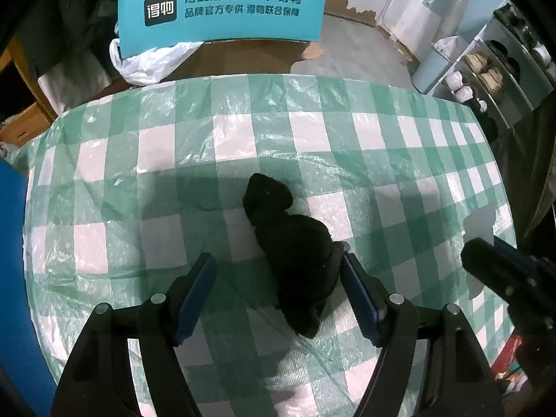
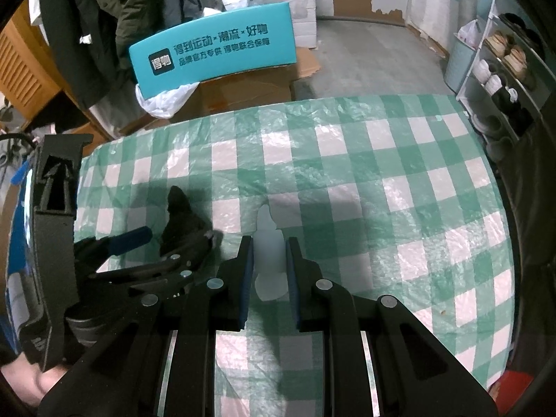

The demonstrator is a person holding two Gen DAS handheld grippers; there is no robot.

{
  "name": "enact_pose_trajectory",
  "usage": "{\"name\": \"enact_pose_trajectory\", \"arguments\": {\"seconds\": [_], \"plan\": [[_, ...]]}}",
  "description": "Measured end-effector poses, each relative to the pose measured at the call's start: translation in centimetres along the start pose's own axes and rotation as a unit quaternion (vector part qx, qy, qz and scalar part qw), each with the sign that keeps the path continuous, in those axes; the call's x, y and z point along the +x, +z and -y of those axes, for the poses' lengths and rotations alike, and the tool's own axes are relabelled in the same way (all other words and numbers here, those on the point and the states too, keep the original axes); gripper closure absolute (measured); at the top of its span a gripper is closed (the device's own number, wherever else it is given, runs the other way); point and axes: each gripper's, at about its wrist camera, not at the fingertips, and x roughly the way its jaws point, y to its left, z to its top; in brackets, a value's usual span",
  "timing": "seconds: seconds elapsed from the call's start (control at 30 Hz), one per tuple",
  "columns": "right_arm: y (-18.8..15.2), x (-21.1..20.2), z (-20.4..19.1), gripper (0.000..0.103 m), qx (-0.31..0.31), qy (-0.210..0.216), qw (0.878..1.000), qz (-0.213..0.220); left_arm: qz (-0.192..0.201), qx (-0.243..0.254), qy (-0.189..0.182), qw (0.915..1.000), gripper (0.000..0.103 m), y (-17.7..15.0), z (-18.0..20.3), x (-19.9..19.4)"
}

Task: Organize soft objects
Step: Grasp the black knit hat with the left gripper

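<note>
A black sock (image 1: 292, 253) lies crumpled on the green-and-white checked table cover (image 1: 243, 132). My left gripper (image 1: 278, 264) is open, its jaws wide on either side of the sock's near end; the right finger touches the sock. In the right wrist view the black sock (image 2: 180, 222) shows at the left between the left gripper's fingers (image 2: 135, 236). My right gripper (image 2: 267, 246) is shut on a white sock (image 2: 267, 253), which lies lengthwise between the pads and reaches forward on the cover (image 2: 382, 173). The right gripper also shows in the left wrist view (image 1: 486, 260) at the right.
A teal box with white lettering (image 1: 222, 10) stands beyond the table on a brown carton (image 2: 243, 87), with a white plastic bag (image 1: 146, 62) beside it. A shoe rack (image 2: 504, 69) stands at the right. Dark coats (image 2: 114, 17) hang at the back left.
</note>
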Motion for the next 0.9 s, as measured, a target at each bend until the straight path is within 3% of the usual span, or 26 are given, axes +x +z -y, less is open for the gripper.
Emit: {"name": "enact_pose_trajectory", "arguments": {"seconds": [0.07, 0.2, 0.57, 0.9], "plan": [[0.0, 0.0, 0.2, 0.086, 0.002, -0.001, 1.000, 0.001, 0.003, 0.005, 0.000, 1.0000, 0.029, 0.0, 0.1, 0.0], [0.0, 0.0, 0.2, 0.086, 0.002, -0.001, 1.000, -0.001, 0.003, 0.019, -0.011, 0.9998, 0.066, -0.2, 0.2, 0.1], [0.0, -0.4, -0.3, 0.086, -0.004, -0.001, 1.000, 0.002, 0.022, 0.031, -0.005, 0.9993, 0.068, -0.8, -0.3, -1.8], [-0.3, -1.5, -1.4, 0.086, -0.015, -0.001, 1.000, 0.009, 0.058, 0.053, 0.007, 0.9969, 0.068, -1.4, -0.6, -5.8]]}}
